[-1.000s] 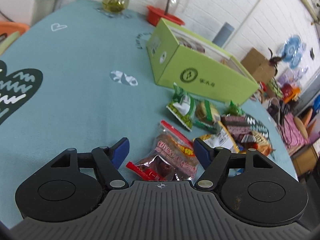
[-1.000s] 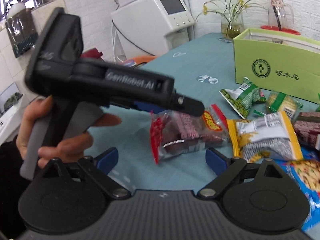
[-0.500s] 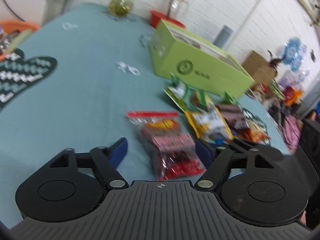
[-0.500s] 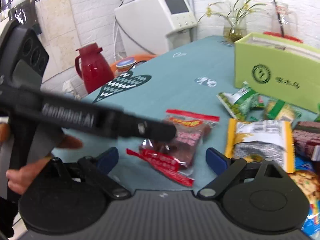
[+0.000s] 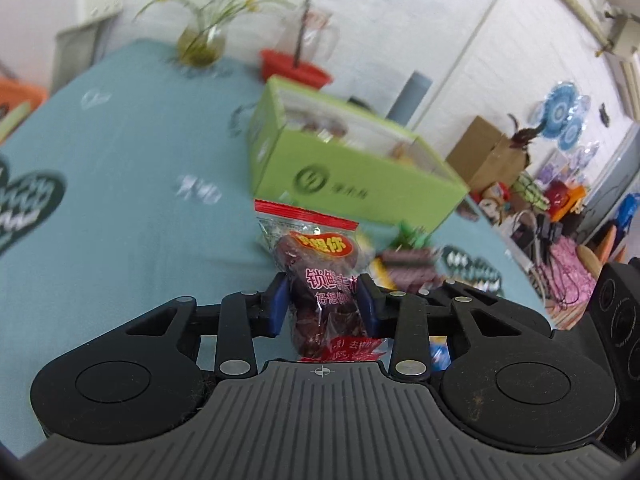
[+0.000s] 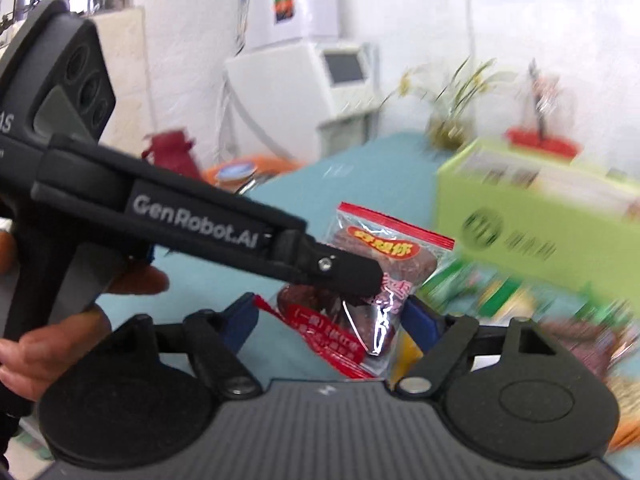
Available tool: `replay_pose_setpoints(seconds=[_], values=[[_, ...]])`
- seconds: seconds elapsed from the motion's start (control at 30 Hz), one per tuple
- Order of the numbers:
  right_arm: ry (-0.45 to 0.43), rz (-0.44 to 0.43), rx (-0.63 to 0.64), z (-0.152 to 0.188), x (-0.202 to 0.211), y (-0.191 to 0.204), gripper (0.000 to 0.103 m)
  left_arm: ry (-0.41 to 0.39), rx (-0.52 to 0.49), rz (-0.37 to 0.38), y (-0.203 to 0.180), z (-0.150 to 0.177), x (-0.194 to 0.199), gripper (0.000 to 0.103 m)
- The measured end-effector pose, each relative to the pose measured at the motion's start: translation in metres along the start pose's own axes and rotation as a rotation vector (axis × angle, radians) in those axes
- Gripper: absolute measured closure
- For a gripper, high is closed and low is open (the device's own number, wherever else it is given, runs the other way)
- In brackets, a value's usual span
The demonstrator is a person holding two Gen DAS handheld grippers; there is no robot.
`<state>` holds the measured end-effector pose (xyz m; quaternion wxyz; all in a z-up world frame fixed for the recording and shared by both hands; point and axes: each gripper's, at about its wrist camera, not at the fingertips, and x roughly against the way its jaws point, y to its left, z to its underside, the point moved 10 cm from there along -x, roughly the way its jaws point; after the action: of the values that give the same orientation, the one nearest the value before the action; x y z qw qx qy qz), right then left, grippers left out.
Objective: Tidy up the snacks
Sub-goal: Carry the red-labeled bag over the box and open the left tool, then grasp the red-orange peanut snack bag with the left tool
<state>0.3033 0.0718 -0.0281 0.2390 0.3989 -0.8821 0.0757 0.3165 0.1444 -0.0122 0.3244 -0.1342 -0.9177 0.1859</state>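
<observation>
My left gripper (image 5: 322,306) is shut on a clear snack packet with red ends and dark red pieces (image 5: 320,272), held upright above the teal table. In the right wrist view the same packet (image 6: 372,280) hangs from the left gripper's black fingers (image 6: 348,272), lifted off the cloth. My right gripper (image 6: 332,320) is open and empty, just below and behind the packet. The open green box (image 5: 352,176) stands beyond the packet; it also shows in the right wrist view (image 6: 536,220).
Several other snack packets (image 5: 408,264) lie blurred on the teal tablecloth (image 5: 132,168) in front of the box. A plant vase (image 5: 200,40) and a red tray with a glass jug (image 5: 296,68) stand at the far table edge. A red kettle (image 6: 172,152) stands off the table.
My left gripper has closed on the red snack packet and lifted it off the table, toward the green box. The right gripper stays open.
</observation>
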Motion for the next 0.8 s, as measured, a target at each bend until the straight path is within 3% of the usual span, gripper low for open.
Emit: replay_pose_setpoints(seconds=[0.3, 0.53, 0.6, 0.67, 0.8], values=[[-0.057, 0.190, 0.018, -0.067, 0.000, -0.117, 0.021, -0.024, -0.094, 0.112, -0.073, -0.103, -0.081, 0.086], [-0.006, 0.228, -0.022, -0.080, -0.041, -0.200, 0.021, 0.033, -0.101, 0.112, -0.085, -0.154, -0.172, 0.086], [0.005, 0.219, -0.045, -0.076, -0.052, -0.214, 0.022, 0.049, -0.095, 0.103, -0.078, -0.157, -0.193, 0.083], [-0.001, 0.224, -0.060, -0.074, -0.053, -0.219, 0.021, 0.042, -0.092, 0.073, -0.069, -0.158, -0.201, 0.069], [-0.097, 0.250, -0.033, -0.079, -0.016, -0.212, 0.012, -0.044, -0.112, 0.074, -0.070, -0.159, -0.173, 0.053]])
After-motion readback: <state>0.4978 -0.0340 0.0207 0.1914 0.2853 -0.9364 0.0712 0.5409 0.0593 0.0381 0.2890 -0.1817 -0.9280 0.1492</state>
